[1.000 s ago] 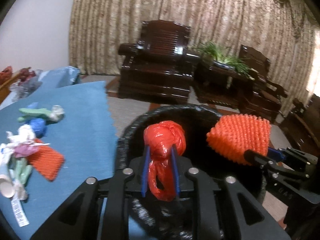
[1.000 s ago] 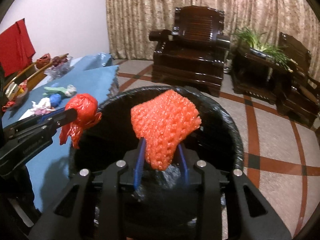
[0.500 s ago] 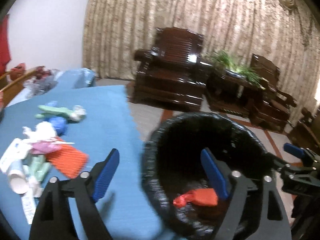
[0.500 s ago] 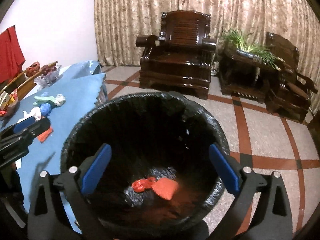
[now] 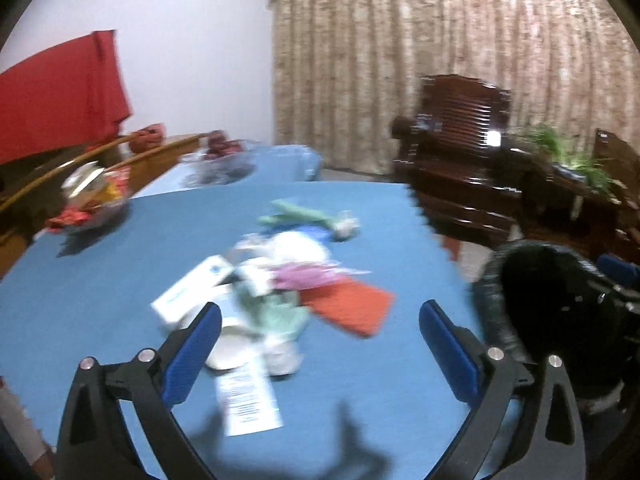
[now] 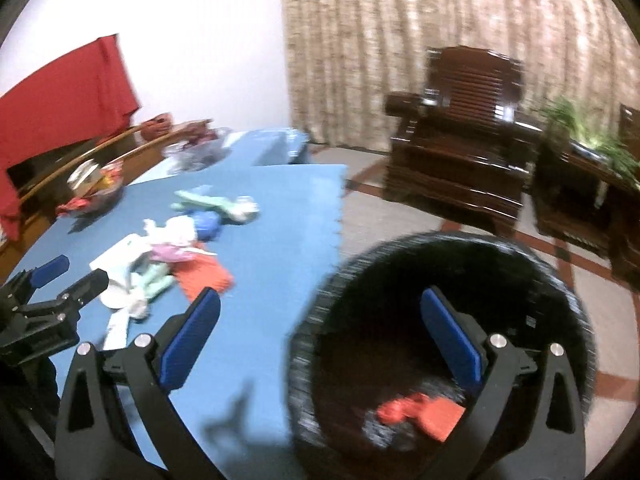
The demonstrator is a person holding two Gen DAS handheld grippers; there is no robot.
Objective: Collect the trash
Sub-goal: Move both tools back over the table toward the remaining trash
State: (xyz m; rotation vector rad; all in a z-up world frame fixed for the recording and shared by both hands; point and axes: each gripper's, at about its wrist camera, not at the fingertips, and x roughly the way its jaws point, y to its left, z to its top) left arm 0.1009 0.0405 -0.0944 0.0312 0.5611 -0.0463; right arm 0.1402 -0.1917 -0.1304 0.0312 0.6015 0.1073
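Observation:
A pile of trash [image 5: 276,280] lies on the blue table [image 5: 100,300]: an orange foam net [image 5: 348,306], white paper, a receipt [image 5: 248,400], green and purple wrappers. My left gripper [image 5: 320,344] is open and empty just above the near edge of the pile. My right gripper [image 6: 324,332] is open and empty over the near left rim of the black bin [image 6: 440,320]. The red bag and an orange net [image 6: 424,410] lie in the bin's bottom. The pile also shows in the right wrist view [image 6: 172,256], with the left gripper [image 6: 52,280] at the far left.
A basket of snacks [image 5: 92,196] and a clear bowl [image 5: 218,160] stand at the table's far side. Dark wooden armchairs [image 6: 460,152] and a plant [image 6: 580,136] stand past the bin on the tiled floor.
Both grippers opened and dropped the red bag and the orange net into the bin. Both then swung left; the left one now faces the trash pile on the table.

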